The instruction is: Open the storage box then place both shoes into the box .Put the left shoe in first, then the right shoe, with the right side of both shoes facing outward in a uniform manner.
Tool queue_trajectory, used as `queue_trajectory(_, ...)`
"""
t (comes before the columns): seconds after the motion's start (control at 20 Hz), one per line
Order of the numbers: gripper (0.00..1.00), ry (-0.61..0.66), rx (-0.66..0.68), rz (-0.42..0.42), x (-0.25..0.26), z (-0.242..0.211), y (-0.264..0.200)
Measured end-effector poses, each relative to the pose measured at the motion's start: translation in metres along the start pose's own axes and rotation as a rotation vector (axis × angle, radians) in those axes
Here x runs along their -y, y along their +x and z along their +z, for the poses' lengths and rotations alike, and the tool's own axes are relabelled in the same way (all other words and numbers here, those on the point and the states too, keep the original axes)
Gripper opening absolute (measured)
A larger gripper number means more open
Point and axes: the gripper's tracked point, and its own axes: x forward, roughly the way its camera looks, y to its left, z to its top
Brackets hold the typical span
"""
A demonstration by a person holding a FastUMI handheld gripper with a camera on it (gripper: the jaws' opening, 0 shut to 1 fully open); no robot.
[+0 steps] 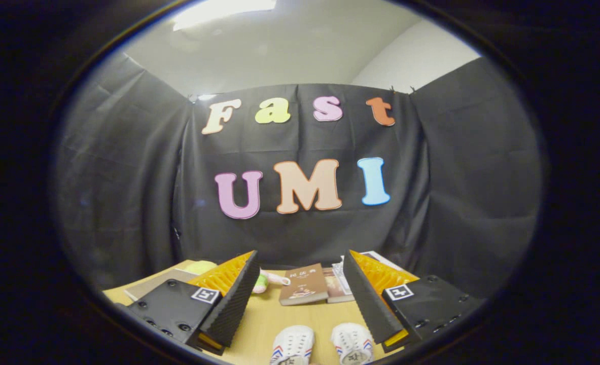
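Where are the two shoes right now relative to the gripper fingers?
In the gripper view, both white shoes sit side by side on the wooden table, low between the open gripper fingers, nearer than the brown book.

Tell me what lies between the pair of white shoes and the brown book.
In the gripper view, only bare wooden tabletop separates the white shoes from the brown book; the open gripper frames that stretch.

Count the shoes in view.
2. Both white shoes lie side by side on the table between the open gripper fingers: one nearer the left finger, the other nearer the right.
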Motion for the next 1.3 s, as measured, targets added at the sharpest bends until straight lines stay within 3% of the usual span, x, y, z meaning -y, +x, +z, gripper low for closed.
queue_trajectory(0.5,1.00,0.444,-0.244,0.180,-0.023,-0.057,0.002)
queue_trajectory(0.7,1.00,0.575,-0.327,0.208,-0.029,-0.081,0.004)
queue_trajectory(1.3,1.00,1.017,-0.649,0.384,-0.104,-0.160,-0.008)
